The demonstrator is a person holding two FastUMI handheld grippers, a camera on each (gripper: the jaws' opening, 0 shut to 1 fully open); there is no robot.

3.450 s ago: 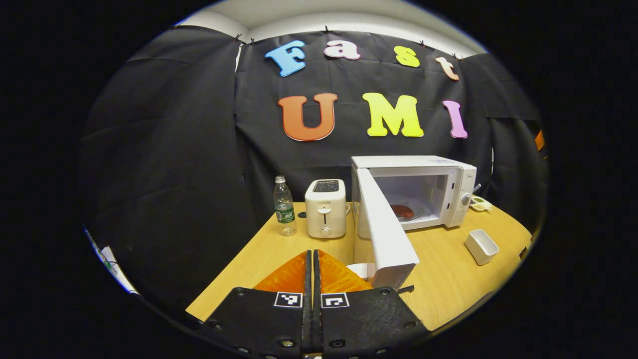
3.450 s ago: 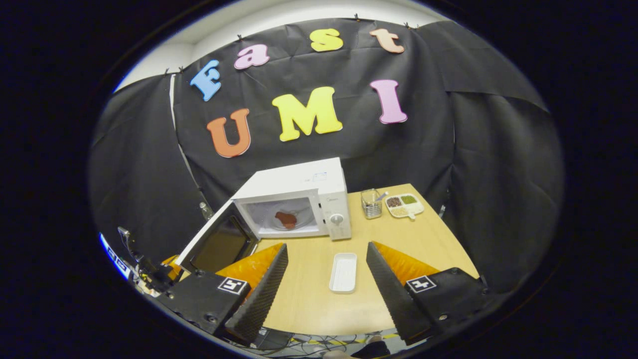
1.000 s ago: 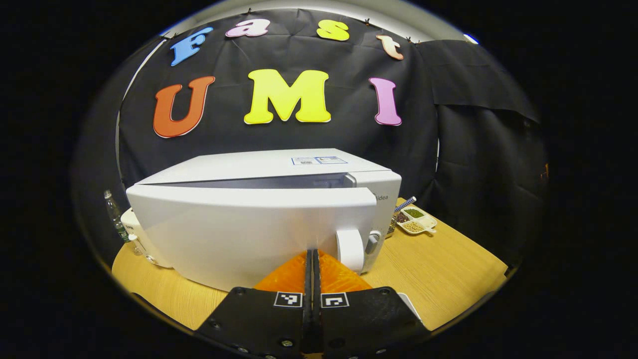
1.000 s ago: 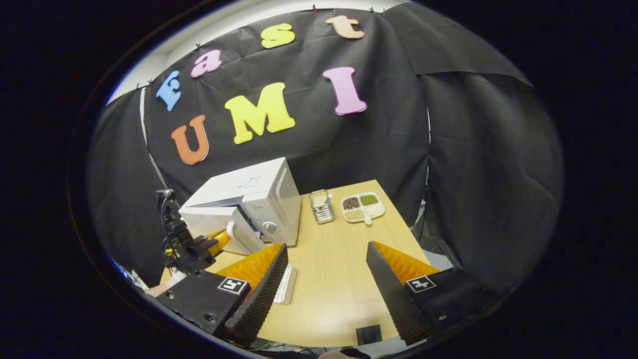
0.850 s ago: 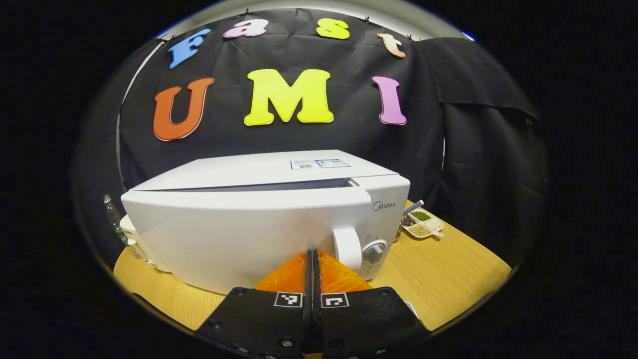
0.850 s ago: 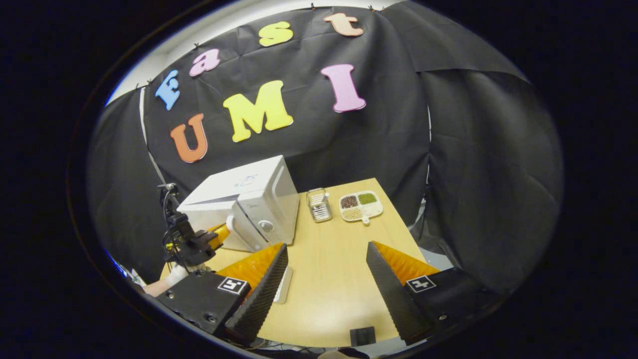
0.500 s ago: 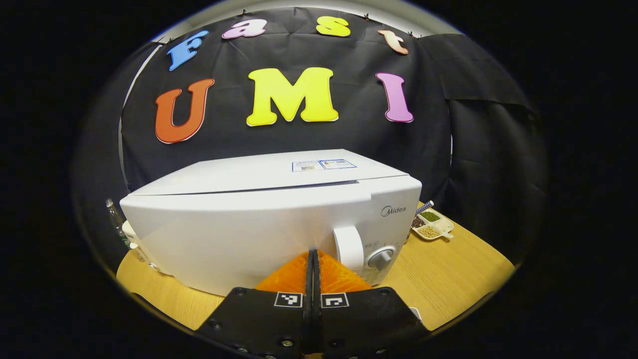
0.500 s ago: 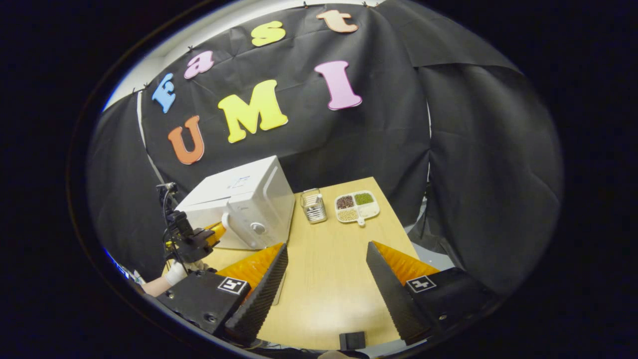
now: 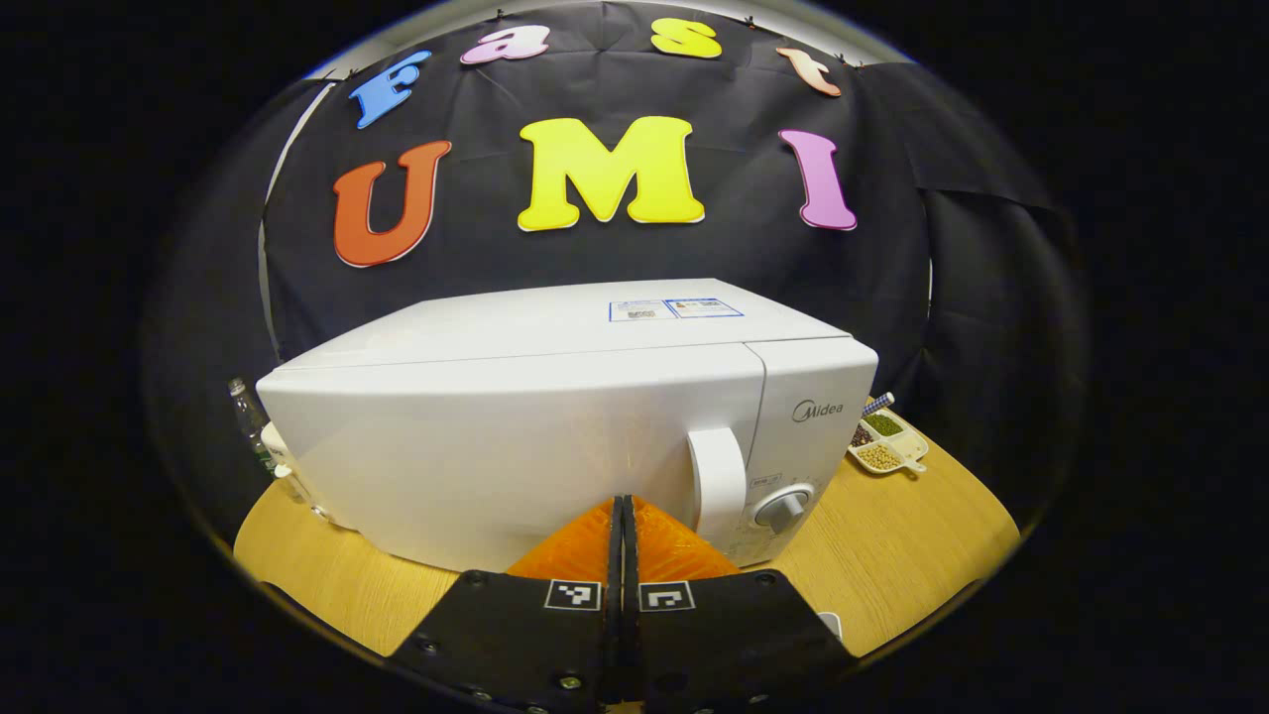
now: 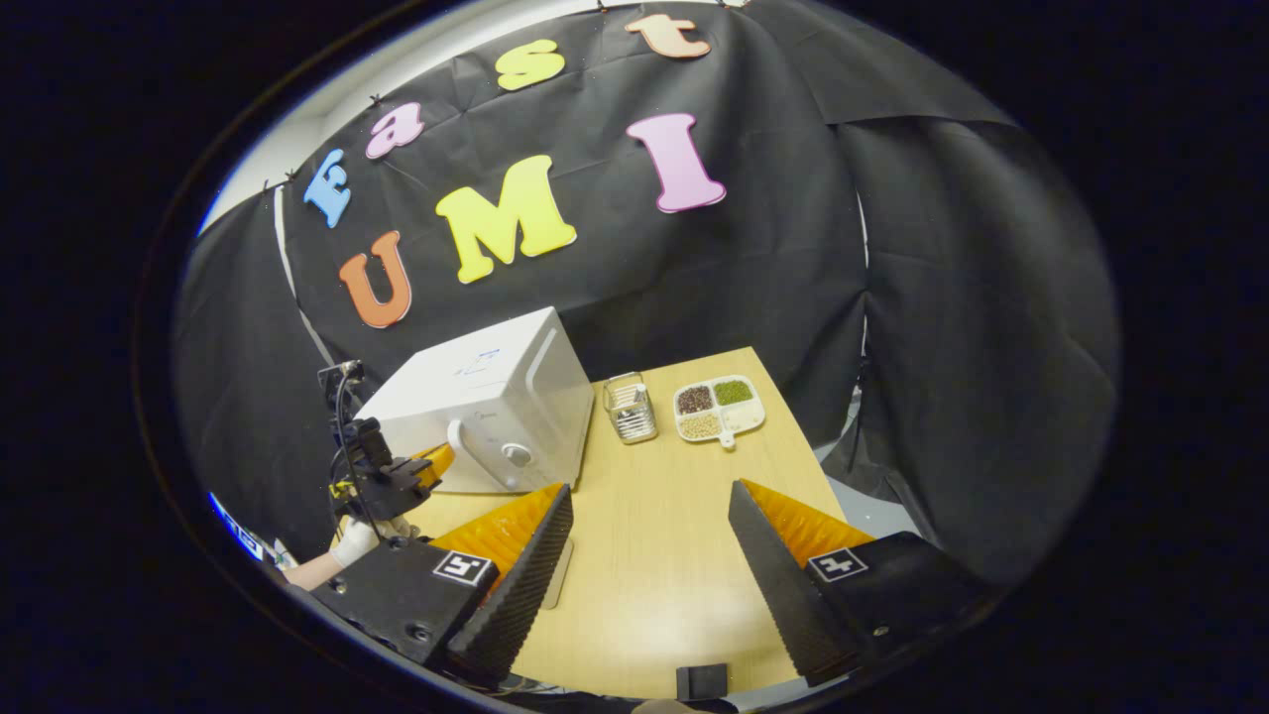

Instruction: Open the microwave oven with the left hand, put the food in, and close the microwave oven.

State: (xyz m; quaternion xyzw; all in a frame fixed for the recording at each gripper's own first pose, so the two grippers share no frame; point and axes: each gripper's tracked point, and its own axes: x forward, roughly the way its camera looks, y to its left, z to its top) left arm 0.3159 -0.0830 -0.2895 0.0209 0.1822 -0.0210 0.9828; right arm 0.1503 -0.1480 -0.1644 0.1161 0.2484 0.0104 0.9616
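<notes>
Microwave oven (image 9: 555,426) shut — divided tray (image 10: 718,408) holds three grain heaps.

White microwave (image 9: 555,416) with a white handle (image 9: 717,476), pale wood-grain worktop (image 10: 654,555), white divided dish (image 10: 719,407) of dark brown, green and tan grains, clear glass jar (image 10: 630,409), white glove (image 10: 354,542)

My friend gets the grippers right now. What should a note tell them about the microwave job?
Left gripper: shut, empty, tips against the microwave door, just left of its handle.
Right gripper: open, empty, above the table.
Microwave: door looks flush with the body, no gap showing. The food can't be seen with the door closed.
Done: door apparently pushed closed.
Left: pull the left gripper back and check the door latched.
</notes>
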